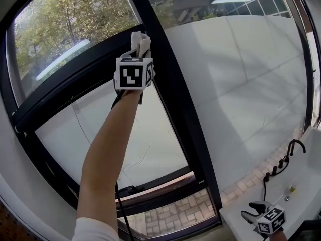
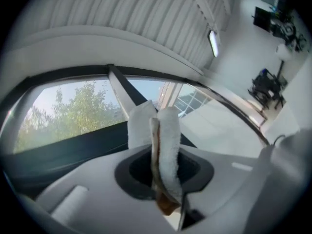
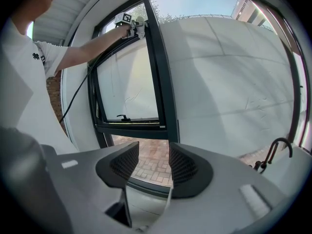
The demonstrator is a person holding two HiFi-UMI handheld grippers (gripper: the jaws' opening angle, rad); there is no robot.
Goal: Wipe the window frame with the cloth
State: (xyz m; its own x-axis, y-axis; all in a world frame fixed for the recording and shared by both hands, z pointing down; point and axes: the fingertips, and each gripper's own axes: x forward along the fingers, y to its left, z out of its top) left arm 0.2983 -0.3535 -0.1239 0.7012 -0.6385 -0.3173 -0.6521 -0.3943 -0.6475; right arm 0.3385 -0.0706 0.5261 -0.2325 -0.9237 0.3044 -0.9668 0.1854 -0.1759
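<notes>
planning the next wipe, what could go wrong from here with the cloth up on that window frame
The cloth is only pinched as a narrow fold in the left gripper, high on the window frame; dragging it along the frame may tug it loose. The cable hanging below that arm passes close to the window handle and could snag there.

The left arm (image 1: 108, 149) stretches up, fully extended. It holds the left tongs (image 1: 140, 43) against the frame (image 1: 168, 89) near its upper bar, jaws closed on the cloth (image 2: 168, 145). The right tongs (image 3: 153, 165) sit low, right of the frame's bottom corner, jaws apart and empty.
</notes>
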